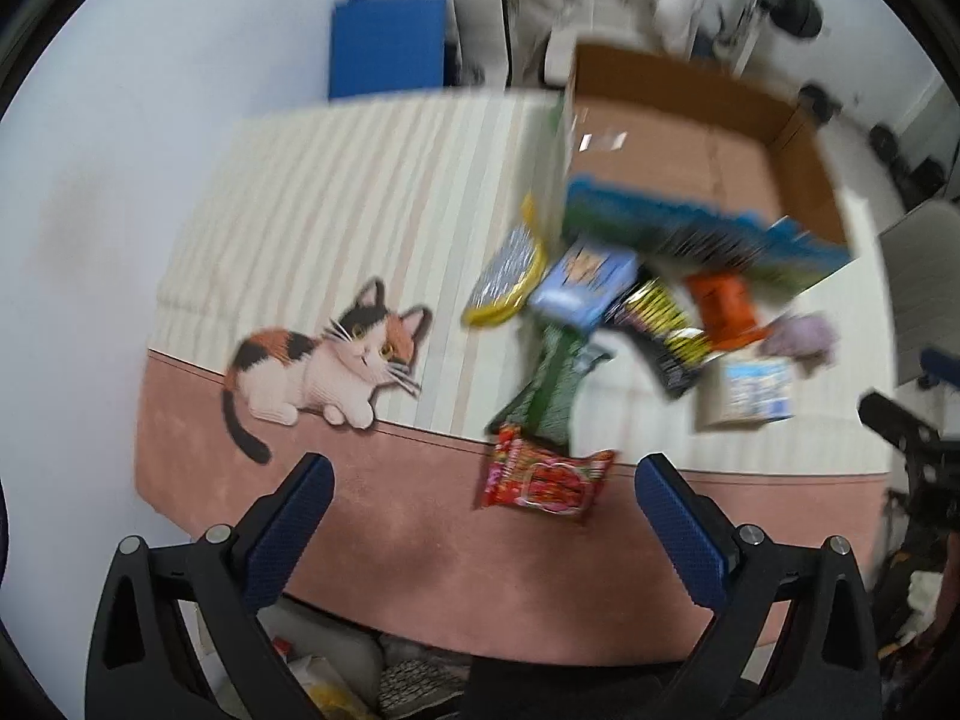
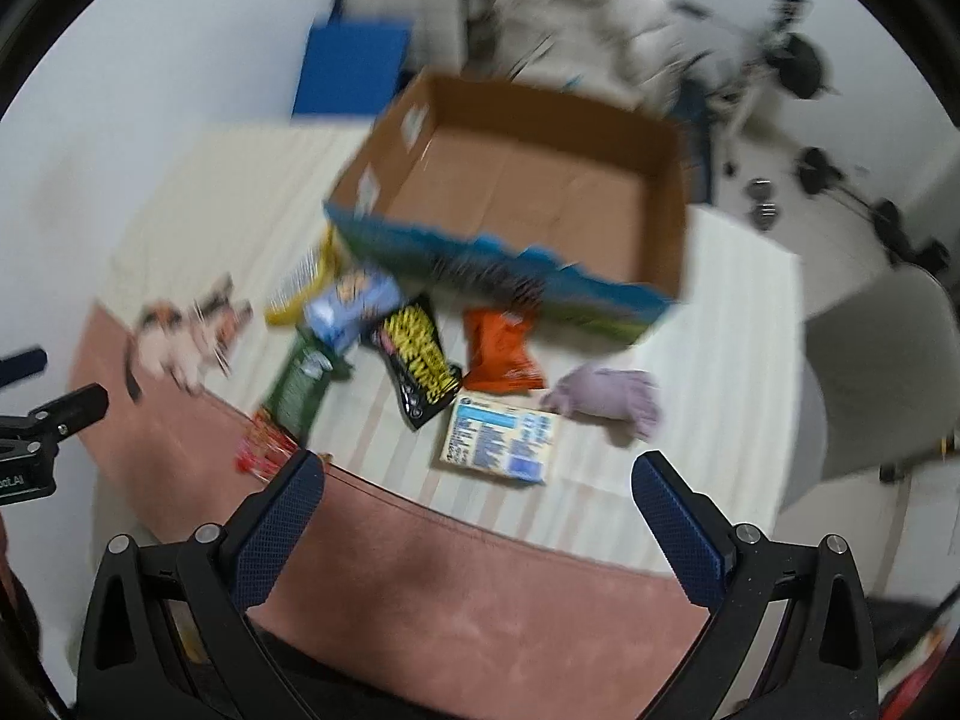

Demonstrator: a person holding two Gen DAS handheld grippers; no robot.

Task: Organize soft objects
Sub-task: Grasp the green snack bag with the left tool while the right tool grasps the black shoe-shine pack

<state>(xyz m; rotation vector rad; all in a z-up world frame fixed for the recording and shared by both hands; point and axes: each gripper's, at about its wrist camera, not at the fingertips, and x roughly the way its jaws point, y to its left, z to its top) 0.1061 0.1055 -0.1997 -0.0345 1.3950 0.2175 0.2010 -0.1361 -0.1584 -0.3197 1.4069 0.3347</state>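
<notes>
Several snack packets lie on a striped rug in front of an open cardboard box (image 1: 702, 138) (image 2: 528, 180). A red packet (image 1: 543, 474) lies nearest my left gripper (image 1: 483, 483), which is open and empty above the rug's pink band. Behind it lie a green packet (image 1: 552, 378), a yellow packet (image 1: 510, 270), a light blue packet (image 1: 585, 282), a black-and-yellow packet (image 2: 420, 354), an orange packet (image 2: 501, 348), a white-and-blue packet (image 2: 498, 438) and a lilac soft cloth (image 2: 606, 399). My right gripper (image 2: 477, 483) is open and empty, near the white-and-blue packet.
The rug (image 1: 336, 204) carries a calico cat picture (image 1: 324, 360). A blue board (image 1: 387, 45) leans at the back. A pale heap of bedding (image 2: 588, 12) and dark stands (image 2: 798, 66) lie behind the box. A grey seat (image 2: 882, 372) stands to the right.
</notes>
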